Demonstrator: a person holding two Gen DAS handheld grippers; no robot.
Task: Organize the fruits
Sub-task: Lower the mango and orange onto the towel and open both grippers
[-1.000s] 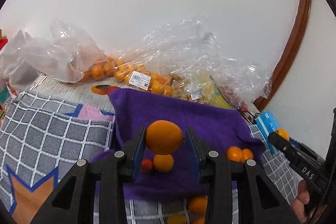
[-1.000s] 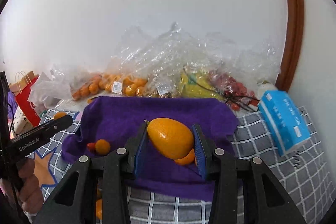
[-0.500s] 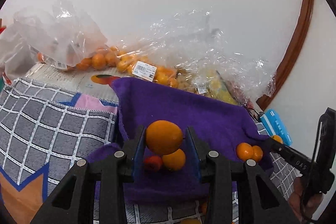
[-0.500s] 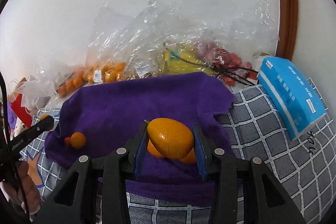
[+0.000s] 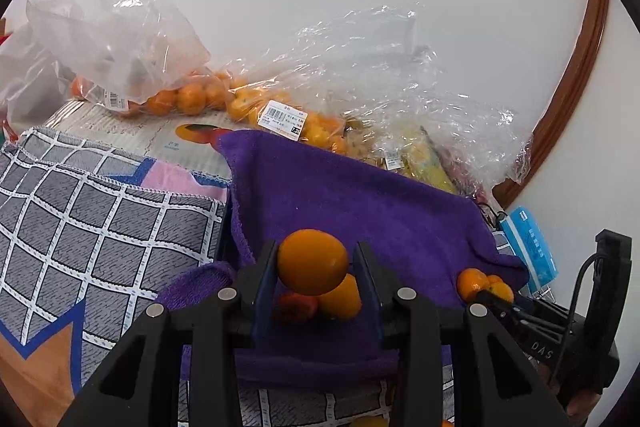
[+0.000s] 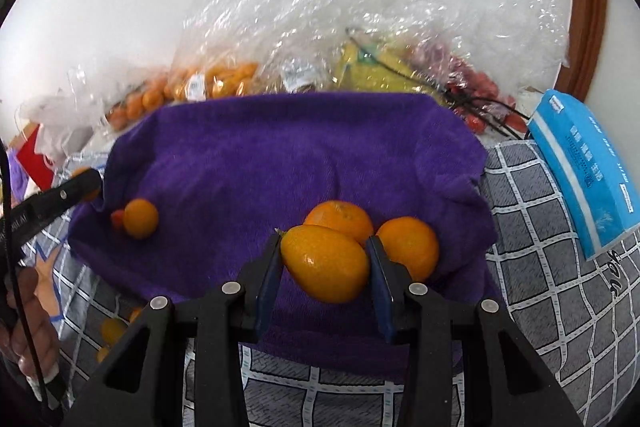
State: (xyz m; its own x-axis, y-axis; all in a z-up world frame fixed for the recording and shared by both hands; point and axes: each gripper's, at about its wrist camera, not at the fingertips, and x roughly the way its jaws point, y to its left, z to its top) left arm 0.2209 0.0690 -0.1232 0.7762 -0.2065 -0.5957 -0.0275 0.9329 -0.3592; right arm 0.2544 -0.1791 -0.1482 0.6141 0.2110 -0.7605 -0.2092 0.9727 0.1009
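Observation:
My left gripper point(image 5: 314, 263) is shut on a round orange fruit point(image 5: 312, 261), held just above the left part of the purple towel point(image 5: 352, 203). Right under it lie an orange point(image 5: 342, 297) and a small red fruit point(image 5: 296, 307). My right gripper point(image 6: 324, 263) is shut on an oval orange fruit point(image 6: 326, 263) above the right part of the towel point(image 6: 280, 155). Two oranges point(image 6: 340, 217) point(image 6: 410, 247) lie just beyond it. The left pile point(image 6: 140, 218) also shows there, with the left gripper's tip point(image 6: 68, 191) beside it.
Clear plastic bags of oranges point(image 5: 192, 99), yellow fruit point(image 6: 372, 67) and red fruit point(image 6: 476, 95) line the wall behind the towel. A blue tissue pack point(image 6: 588, 167) lies at right. Loose oranges point(image 6: 112, 331) lie on the checkered cloth point(image 5: 92, 223) in front.
Both grippers have moved forward and lower over the towel, each still holding its fruit. The right one now hangs just behind the two oranges at right.

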